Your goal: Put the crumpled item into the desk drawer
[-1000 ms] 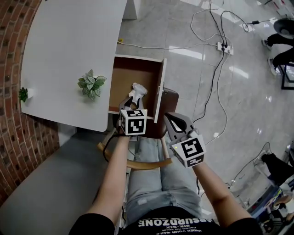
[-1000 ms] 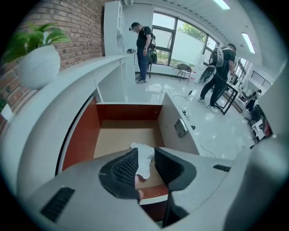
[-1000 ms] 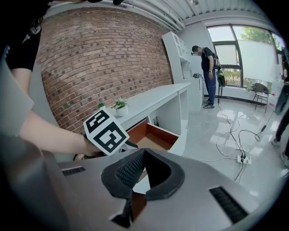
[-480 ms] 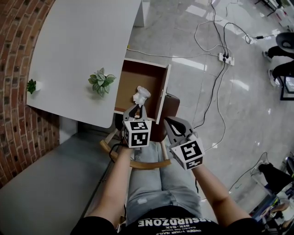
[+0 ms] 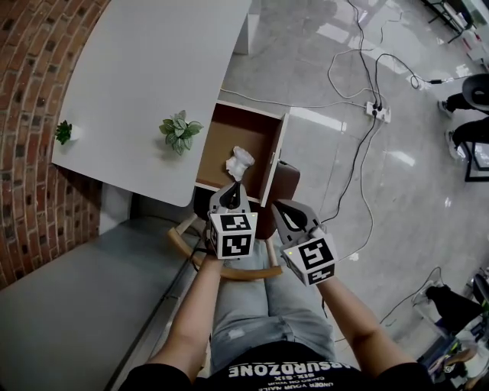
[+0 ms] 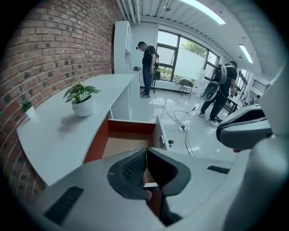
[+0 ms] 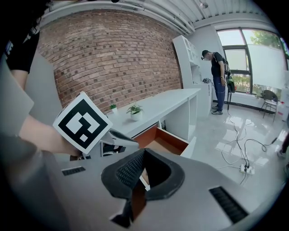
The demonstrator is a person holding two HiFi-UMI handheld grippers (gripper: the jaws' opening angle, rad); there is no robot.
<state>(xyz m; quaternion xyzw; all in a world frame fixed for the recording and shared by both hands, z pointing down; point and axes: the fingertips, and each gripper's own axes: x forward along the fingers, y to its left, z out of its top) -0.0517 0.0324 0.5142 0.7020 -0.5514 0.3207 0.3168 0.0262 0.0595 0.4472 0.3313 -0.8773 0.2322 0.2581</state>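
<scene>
White crumpled item (image 5: 239,162) in brown drawer (image 5: 226,137), near edge partly hidden

Daylight from tall windows (image 6: 183,58) and ceiling strip lights (image 6: 201,10) puts bright glare on the glossy floor (image 5: 397,198). The white desk (image 5: 153,76) is evenly lit, and the potted plant (image 6: 81,98) casts a soft shadow. Both gripper views bulge fisheye with black corners.
</scene>
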